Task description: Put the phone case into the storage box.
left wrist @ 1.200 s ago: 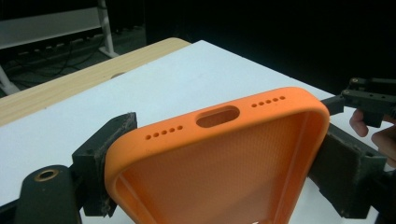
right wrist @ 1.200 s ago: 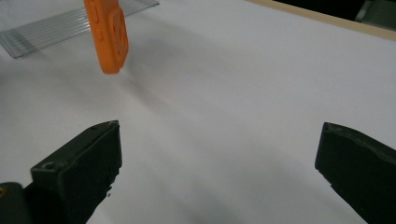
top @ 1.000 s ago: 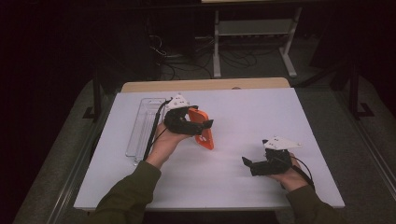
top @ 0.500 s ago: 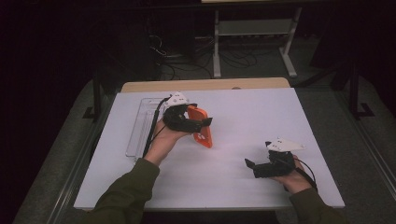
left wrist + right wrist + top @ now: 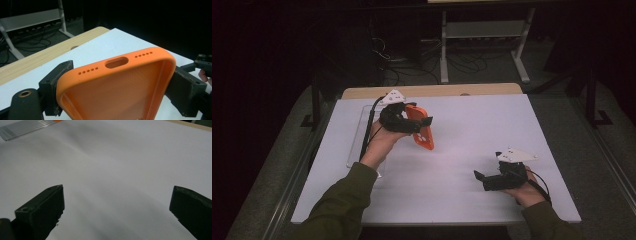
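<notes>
An orange phone case [image 5: 426, 137] hangs tilted above the white tabletop [image 5: 472, 120], left of the middle. My left gripper [image 5: 418, 123] is shut on it, a black pad pressing each long side. In the left gripper view the orange phone case [image 5: 117, 85] shows its hollow inside and its port end with the cut-outs, clamped in my left gripper [image 5: 120, 81]. My right gripper [image 5: 480, 178] rests low near the front right of the table. In its own view my right gripper [image 5: 117, 205] stands open, with bare white table between the jaws.
A clear plastic tray [image 5: 357, 142] lies flat at the table's left, beside my left forearm; its ribbed corner [image 5: 25, 126] shows far off. A wooden table edge [image 5: 437, 91] runs behind the white board. A metal stand [image 5: 482, 30] and cables sit on the dark floor beyond.
My left hand has lifted the orange case a little and carried it slightly farther from the person. The right hand has stayed put.
</notes>
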A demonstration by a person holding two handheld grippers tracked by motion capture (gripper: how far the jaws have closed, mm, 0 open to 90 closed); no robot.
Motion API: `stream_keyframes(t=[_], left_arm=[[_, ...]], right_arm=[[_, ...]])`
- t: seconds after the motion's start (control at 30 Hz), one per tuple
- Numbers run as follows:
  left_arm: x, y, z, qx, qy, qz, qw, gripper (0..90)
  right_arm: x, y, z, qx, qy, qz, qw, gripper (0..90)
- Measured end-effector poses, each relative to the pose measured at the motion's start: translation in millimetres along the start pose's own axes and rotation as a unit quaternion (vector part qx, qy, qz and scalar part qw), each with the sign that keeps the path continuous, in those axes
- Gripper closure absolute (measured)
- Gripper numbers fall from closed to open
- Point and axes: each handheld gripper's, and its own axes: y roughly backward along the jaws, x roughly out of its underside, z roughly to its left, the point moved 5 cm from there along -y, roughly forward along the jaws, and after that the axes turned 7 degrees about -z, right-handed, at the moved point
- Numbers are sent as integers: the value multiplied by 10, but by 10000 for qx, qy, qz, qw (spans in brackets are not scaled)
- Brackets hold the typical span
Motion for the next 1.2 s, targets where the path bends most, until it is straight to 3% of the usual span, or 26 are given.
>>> stream_keyframes(t=[0.63,0.77,1.2], left_arm=[[-187,85,219,-244,-96,-9,9997,152],[-227,93,258,-298,-25,-72,9995,153],[-410,167,455,-587,-116,-163,9981,153]], right_arm=[[10,-13,3,-15,96,71,9999,0],[16,-17,10,-25,94,109,9999,0],[20,-19,11,-39,108,125,9999,0]])
